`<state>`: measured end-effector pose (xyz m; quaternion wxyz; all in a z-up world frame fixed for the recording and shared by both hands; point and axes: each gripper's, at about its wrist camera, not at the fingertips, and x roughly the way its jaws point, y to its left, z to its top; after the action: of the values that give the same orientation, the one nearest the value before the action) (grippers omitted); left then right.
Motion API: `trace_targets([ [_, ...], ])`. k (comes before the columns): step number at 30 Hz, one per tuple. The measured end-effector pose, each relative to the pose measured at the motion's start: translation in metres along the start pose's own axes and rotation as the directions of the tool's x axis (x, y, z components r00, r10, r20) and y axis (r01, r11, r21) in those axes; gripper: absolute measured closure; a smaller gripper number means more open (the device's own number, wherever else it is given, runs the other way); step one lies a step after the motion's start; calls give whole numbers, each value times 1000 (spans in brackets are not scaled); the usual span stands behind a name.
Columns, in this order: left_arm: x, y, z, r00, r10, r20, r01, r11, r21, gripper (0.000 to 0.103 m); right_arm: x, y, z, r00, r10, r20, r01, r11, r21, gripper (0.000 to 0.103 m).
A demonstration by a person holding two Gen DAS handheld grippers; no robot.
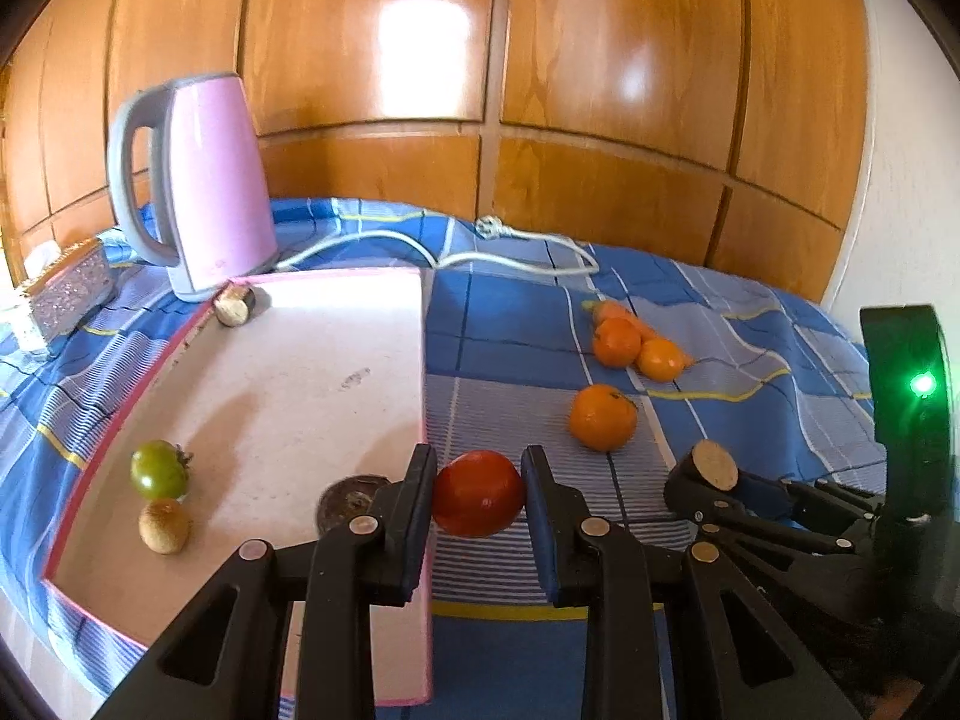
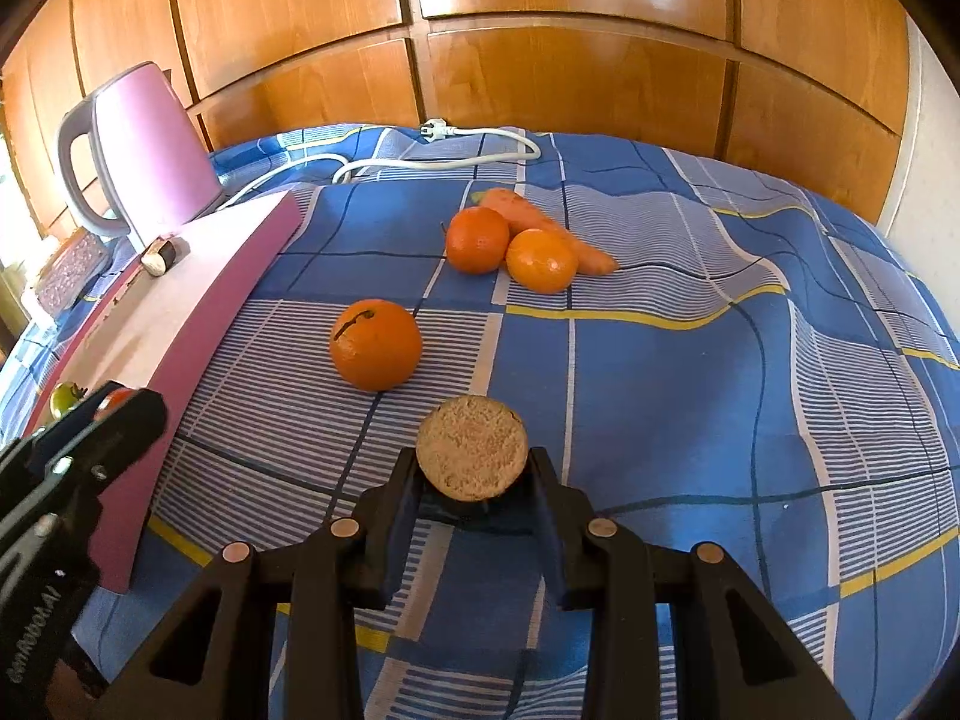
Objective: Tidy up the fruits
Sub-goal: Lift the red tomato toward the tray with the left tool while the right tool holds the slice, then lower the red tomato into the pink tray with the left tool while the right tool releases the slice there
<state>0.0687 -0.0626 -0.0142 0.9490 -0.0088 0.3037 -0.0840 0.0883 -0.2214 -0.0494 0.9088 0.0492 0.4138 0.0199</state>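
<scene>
My left gripper is shut on a red tomato at the right edge of the pink board. My right gripper is shut on a dark fruit half with a pale cut face; it also shows in the left wrist view. On the board lie a green tomato, a kiwi, a dark round fruit and another cut dark piece. A large orange, two smaller oranges and a carrot lie on the blue checked cloth.
A pink kettle stands behind the board, its white cord trailing across the cloth. A patterned box sits at far left. Wooden wardrobe doors rise behind the bed.
</scene>
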Motion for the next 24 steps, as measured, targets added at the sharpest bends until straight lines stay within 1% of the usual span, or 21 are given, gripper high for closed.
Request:
trace_targets([
  [4, -9, 11, 3, 999, 21, 34, -19, 999, -38, 74, -4, -3, 0, 1000, 2, 15, -2, 1000, 16, 68],
  [8, -12, 25, 4, 998, 53, 39, -49, 994, -94, 74, -12, -5, 1, 998, 19, 54, -21, 1000, 24, 68],
  [11, -11, 35, 5, 996, 80, 35, -75, 988, -136, 74, -22, -1, 1, 994, 44, 99, -44, 999, -3, 68],
  [14, -10, 45, 4, 996, 92, 22, -86, 981, -174, 74, -28, 10, 0, 990, 70, 121, -64, 997, -51, 68],
  [19, -11, 56, 3, 994, 109, 17, -102, 970, -223, 74, -30, 30, -4, 988, 97, 124, -81, 988, -129, 68],
  [24, -16, 63, 4, 990, 138, 39, -125, 961, -246, 74, -25, 42, -6, 987, 129, 91, -115, 982, -147, 68],
])
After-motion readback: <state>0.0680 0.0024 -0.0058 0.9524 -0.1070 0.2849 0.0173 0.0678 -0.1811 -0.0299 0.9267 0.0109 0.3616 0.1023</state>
